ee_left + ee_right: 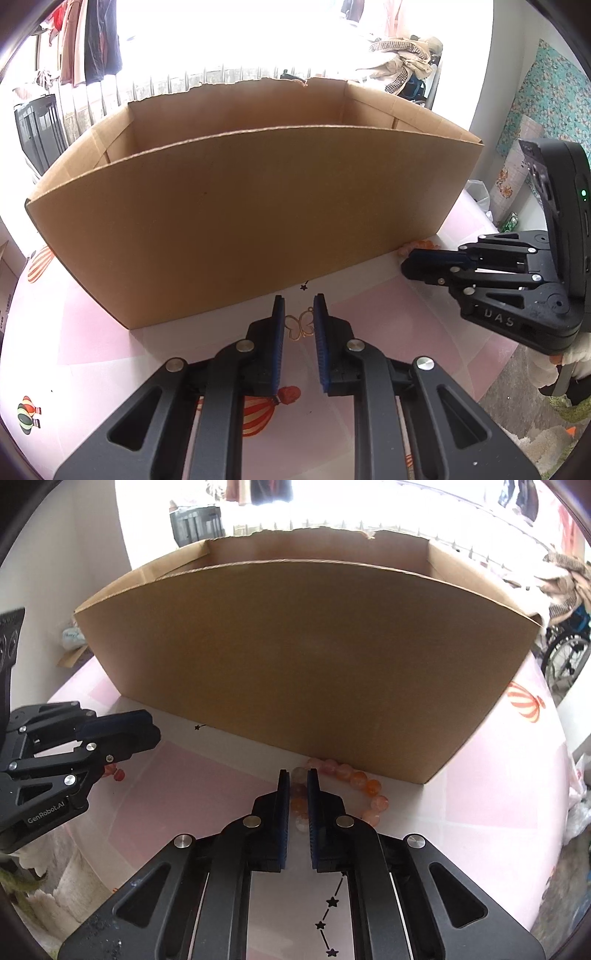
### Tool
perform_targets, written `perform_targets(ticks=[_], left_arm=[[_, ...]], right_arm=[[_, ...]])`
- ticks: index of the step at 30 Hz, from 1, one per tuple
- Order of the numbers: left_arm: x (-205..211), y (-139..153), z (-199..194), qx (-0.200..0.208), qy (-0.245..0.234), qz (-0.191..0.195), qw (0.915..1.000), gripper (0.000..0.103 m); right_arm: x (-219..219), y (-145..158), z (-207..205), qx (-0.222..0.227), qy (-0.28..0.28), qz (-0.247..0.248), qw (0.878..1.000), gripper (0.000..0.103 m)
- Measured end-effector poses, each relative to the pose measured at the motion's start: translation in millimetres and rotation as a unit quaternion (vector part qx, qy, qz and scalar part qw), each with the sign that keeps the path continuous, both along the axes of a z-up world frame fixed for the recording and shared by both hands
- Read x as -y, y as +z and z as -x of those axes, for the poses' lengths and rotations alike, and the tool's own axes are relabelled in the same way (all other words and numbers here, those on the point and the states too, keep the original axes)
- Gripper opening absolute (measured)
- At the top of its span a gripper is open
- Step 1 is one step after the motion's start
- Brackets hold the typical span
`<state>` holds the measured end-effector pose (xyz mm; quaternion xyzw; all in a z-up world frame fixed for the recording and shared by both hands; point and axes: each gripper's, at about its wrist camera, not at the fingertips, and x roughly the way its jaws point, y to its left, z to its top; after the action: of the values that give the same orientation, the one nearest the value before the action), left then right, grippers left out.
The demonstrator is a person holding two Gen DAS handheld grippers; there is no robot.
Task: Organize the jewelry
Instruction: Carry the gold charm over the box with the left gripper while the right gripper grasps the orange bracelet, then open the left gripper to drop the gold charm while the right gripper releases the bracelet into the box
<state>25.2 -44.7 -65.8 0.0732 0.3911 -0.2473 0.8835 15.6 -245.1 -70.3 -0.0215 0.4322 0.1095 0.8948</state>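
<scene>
Left hand-held gripper (pixel 299 310) hangs low over the pink tabletop (pixel 388 325) with its blue-padded jaws parted a little, and a gold butterfly-shaped ornament (pixel 301 325) lies flat on the surface in the gap between them; whether the pads touch it cannot be told. Right hand-held gripper (pixel 298 786) also has its jaws slightly apart, straddling one side of an orange-and-white beaded bracelet (pixel 364 786) that rests on the tabletop against the foot of the open cardboard box (pixel 295 657). Some beads sit between the pads, but actual contact is unclear. A black star-chain print (pixel 327 915) marks the tabletop beneath this gripper.
</scene>
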Motion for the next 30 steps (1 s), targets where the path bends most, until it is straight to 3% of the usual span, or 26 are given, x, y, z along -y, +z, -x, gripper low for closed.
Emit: perform_targets(ticks=[5, 11, 21, 25, 30], left_arm=[[-5.2, 15.2, 5.8, 0.025, 0.008, 0.009, 0.9996, 0.015], [-13.1, 55.6, 10.7, 0.075, 0.019, 0.032, 0.9965, 0.015], [-20.6, 115.1, -9.0, 0.146, 0.055, 0.065, 0.9856, 0.015], [-21.9, 124.0, -21.0, 0.157, 0.08, 0.073, 0.9816, 0.015], [-12.4, 117.6, -36.9, 0.155, 0.095, 0.069, 0.981, 0.015]], right_arm=[[22.1, 25.0, 11.0, 0.03, -0.036, -0.048, 0.998, 0.007], [54.6, 70.1, 18.6, 0.079, -0.071, -0.107, 0.988, 0.007], [66.8, 142.6, 15.9, 0.175, -0.063, -0.127, 0.974, 0.007], [62.5, 151.4, -1.9, 0.185, -0.046, -0.139, 0.972, 0.007], [50.6, 135.9, -24.8, 0.154, -0.035, -0.158, 0.975, 0.007]])
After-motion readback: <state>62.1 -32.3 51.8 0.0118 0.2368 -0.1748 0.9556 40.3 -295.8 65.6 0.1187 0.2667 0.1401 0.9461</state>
